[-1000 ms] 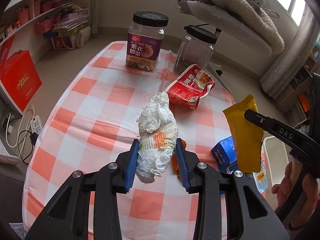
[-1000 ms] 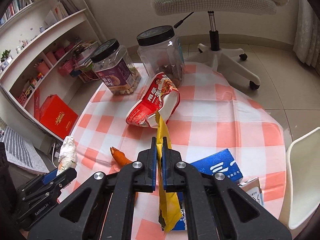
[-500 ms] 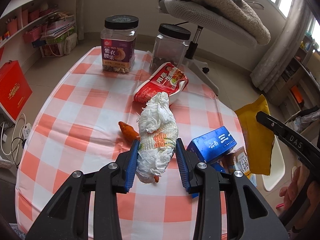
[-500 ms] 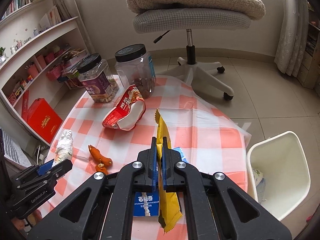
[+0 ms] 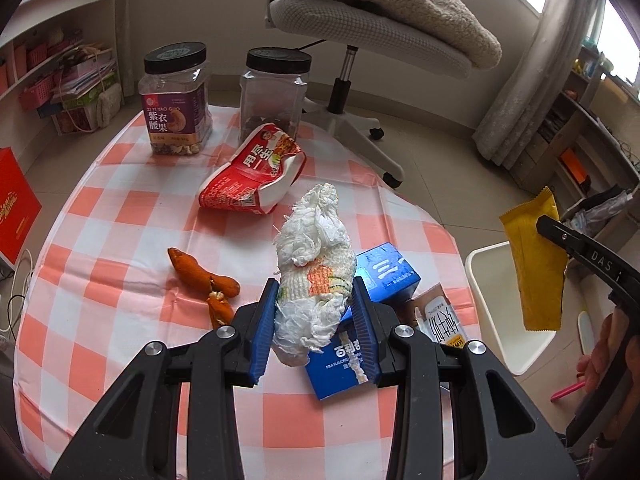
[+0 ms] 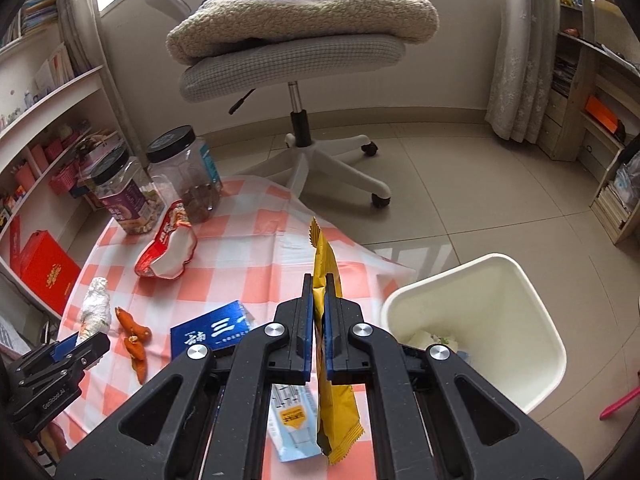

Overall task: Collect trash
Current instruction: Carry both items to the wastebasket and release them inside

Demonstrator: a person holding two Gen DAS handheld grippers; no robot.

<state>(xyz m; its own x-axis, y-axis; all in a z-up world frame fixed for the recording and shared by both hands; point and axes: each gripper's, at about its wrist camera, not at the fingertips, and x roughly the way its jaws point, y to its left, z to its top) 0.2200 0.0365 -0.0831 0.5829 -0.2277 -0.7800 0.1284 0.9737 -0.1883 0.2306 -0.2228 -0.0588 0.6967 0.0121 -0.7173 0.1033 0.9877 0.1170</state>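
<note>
My left gripper point(image 5: 316, 312) is shut on a crumpled white tissue wad point(image 5: 314, 256), held above the checked table point(image 5: 120, 248). My right gripper point(image 6: 317, 312) is shut on a flat yellow wrapper point(image 6: 326, 264), which hangs below the fingers near the table's right edge. In the left wrist view the same yellow wrapper point(image 5: 536, 264) hangs over the white trash bin point(image 5: 492, 300). The bin point(image 6: 500, 320) stands on the floor right of the table with some trash inside. On the table lie a red snack bag point(image 5: 252, 176), orange peel pieces point(image 5: 204, 280), a blue box point(image 5: 384, 276) and a small carton point(image 5: 440, 316).
Two black-lidded jars point(image 5: 176, 100) point(image 5: 276, 96) stand at the table's far side. A grey office chair point(image 6: 296, 52) piled with a blanket is beyond the table. Shelves point(image 6: 52, 128) line the left wall; a red box point(image 6: 48, 276) sits on the floor. A pink stick point(image 6: 618, 402) lies by the bin.
Both grippers have travelled to the right with their loads. The white bin has come into view and the yellow wrapper now hangs beside it. The grips are unchanged.
</note>
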